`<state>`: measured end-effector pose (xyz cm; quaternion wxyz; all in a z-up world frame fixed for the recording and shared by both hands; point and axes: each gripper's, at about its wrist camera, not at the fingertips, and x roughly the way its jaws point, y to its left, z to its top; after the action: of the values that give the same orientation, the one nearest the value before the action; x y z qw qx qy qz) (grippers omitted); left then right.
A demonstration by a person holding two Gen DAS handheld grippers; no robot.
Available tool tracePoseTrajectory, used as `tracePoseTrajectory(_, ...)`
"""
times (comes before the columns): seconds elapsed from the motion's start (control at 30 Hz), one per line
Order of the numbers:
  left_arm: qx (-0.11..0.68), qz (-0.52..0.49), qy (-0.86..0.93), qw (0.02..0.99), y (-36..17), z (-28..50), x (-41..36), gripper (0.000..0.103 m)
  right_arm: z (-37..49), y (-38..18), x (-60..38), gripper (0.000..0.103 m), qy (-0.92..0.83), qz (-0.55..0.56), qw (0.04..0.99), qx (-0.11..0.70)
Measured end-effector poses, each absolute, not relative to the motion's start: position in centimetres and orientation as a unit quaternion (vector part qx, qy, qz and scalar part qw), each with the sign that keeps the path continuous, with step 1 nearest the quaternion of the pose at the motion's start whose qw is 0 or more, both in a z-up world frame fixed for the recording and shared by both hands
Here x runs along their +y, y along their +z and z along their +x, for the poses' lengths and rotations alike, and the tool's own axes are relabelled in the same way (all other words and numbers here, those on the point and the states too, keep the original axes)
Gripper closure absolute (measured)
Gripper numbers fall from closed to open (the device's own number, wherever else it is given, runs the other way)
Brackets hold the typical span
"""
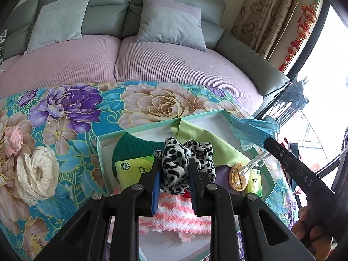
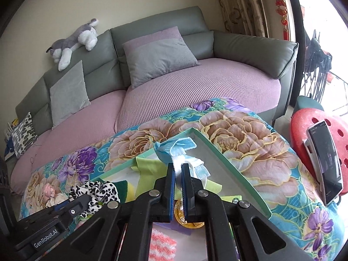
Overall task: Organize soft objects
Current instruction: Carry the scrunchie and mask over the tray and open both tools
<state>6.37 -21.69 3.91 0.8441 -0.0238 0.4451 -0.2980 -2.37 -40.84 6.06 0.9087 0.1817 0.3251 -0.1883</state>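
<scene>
My left gripper (image 1: 175,169) has its jaws clamped on the leopard-print scrunchie (image 1: 184,158), held just above the green-rimmed box (image 1: 139,129) w/ the pink striped sock (image 1: 174,215) below. My right gripper (image 2: 178,174) has its jaws pinched on the blue face mask (image 2: 174,149) by its white strap, over the box's far corner. Box sits on the floral blanket (image 1: 65,113) in front of the sofa (image 1: 152,58).

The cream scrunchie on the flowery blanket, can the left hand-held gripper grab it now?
Probably not yet. The left hand-held gripper is shut on the leopard scrunchie over the green box. The cream scrunchie lies uncovered beside the box, so nothing blocks it once the gripper lets go.
</scene>
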Motion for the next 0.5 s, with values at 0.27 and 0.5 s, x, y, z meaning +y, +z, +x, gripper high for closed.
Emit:
tracePoseTrajectory(0.27,0.453,-0.02,-0.293,0.842,3.9,6.3,-22.0,0.049,-2.2,5.5,-41.0,0.052,-0.198,0.183,0.897,0.349)
tracePoseTrajectory(0.5,0.45,-0.028,-0.264,0.853,4.4,6.8,-20.8,0.024,-1.6,5.0,-40.6,0.022,-0.213,0.158,0.888,0.376)
